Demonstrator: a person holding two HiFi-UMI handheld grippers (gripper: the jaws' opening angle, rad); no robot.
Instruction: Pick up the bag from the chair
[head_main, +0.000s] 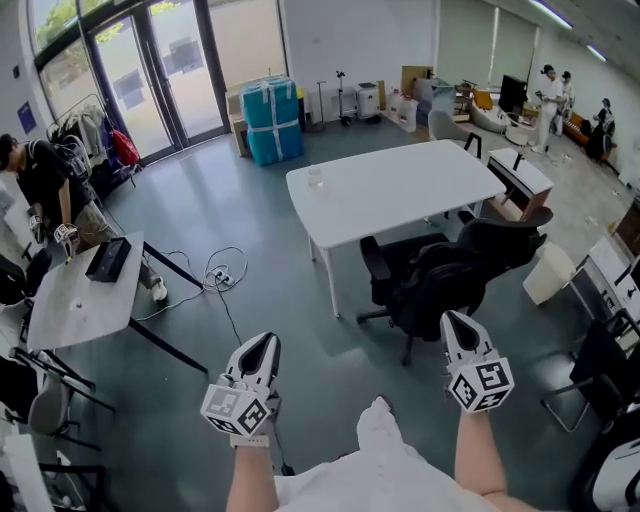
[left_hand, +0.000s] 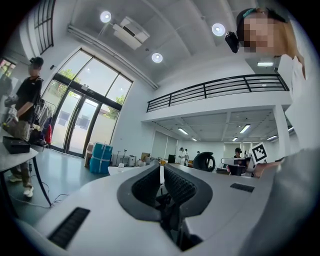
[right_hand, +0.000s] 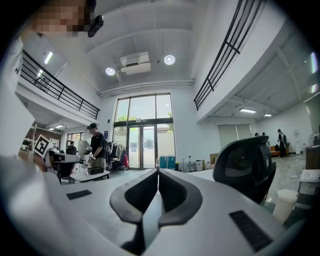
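Note:
Two black office chairs (head_main: 450, 268) stand close together by the near side of a white table (head_main: 400, 190). A dark mass lies on the nearer seat (head_main: 432, 290); I cannot tell a bag apart from the chair there. My left gripper (head_main: 265, 341) and right gripper (head_main: 452, 318) hang side by side over the floor, short of the chairs, both shut and holding nothing. In the left gripper view the gripper (left_hand: 161, 168) has its jaws closed tip to tip. A black chair back (right_hand: 245, 165) fills the right of the right gripper view, beyond the shut gripper (right_hand: 158, 172).
A clear cup (head_main: 316, 180) stands on the white table. Blue wrapped boxes (head_main: 273, 120) stand by the glass doors. At the left are a small table (head_main: 80, 300) with a black device (head_main: 108, 258), a person (head_main: 40, 180) and floor cables (head_main: 215, 275). A white bin (head_main: 550, 272) is right of the chairs.

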